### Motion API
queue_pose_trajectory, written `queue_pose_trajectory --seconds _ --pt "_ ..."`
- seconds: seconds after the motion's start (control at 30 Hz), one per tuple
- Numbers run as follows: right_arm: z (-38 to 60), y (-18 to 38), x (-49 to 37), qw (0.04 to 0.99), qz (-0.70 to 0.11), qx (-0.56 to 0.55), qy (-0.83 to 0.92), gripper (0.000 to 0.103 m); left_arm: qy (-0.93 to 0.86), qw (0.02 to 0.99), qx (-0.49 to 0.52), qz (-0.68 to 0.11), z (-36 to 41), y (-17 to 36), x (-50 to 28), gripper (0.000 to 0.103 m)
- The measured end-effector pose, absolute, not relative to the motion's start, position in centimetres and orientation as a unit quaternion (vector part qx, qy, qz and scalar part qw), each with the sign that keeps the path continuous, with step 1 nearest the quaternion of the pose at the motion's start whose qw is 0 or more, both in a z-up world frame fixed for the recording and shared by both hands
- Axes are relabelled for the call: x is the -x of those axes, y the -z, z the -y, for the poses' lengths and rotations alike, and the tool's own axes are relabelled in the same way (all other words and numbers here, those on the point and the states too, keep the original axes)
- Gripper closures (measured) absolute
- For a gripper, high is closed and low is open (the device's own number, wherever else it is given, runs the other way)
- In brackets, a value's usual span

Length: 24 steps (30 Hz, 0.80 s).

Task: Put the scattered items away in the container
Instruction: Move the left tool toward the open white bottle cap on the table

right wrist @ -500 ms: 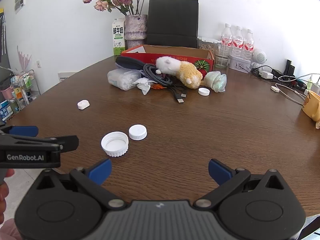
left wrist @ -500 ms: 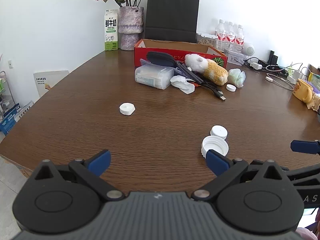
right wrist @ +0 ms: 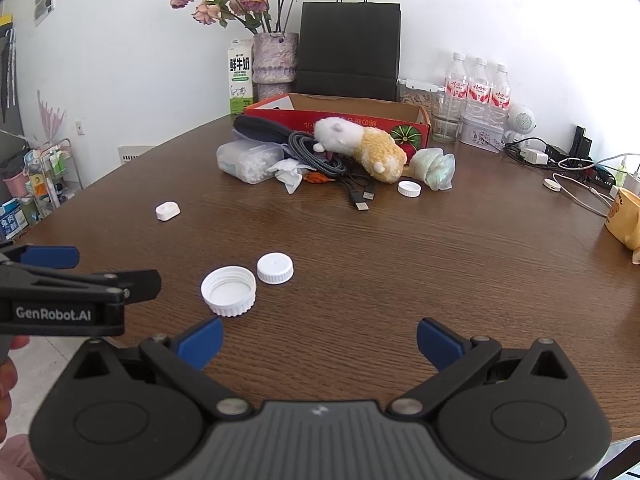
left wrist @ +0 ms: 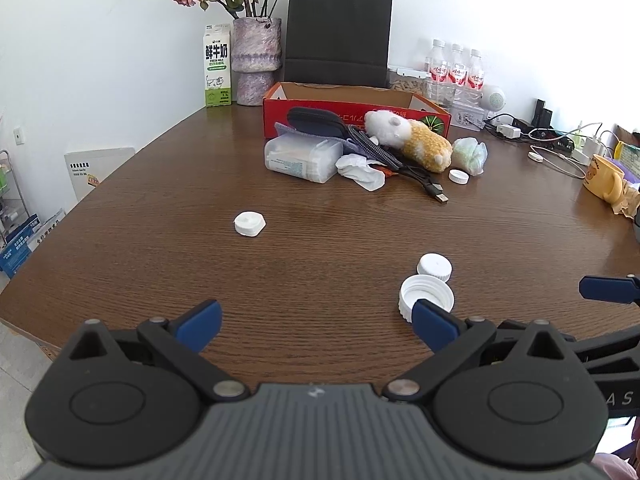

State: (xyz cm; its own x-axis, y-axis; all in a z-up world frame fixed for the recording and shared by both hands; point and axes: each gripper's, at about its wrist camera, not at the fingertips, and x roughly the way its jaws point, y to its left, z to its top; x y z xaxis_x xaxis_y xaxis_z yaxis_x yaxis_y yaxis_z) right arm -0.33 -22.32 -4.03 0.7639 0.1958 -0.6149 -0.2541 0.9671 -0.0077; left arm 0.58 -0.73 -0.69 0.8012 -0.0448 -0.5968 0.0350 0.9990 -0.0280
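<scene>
A red cardboard box stands at the table's far side. In front of it lie a plush hamster, black cables, a clear plastic case, a crumpled tissue and a small white cap. Nearer lie a white square piece, a big upturned white lid and a smaller white cap. My left gripper is open and empty, its right finger just before the big lid. My right gripper is open and empty.
A black paper bag, a vase of roses, a milk carton and water bottles stand along the wall. Chargers and cables and a yellow mug lie at the right. The table edge runs near on the left.
Almost nothing differs; both grippers stay open and empty over the table's near edge, and the views have shifted only slightly.
</scene>
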Motion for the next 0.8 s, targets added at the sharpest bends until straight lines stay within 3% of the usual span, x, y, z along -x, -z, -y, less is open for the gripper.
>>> queue_pose_trajectory --seconds 0.8 --pt "22.67 4.34 0.03 0.936 -0.329 0.042 -0.119 0.0 0.027 0.946 0.006 -0.323 1.07 1.0 -1.15 0.0"
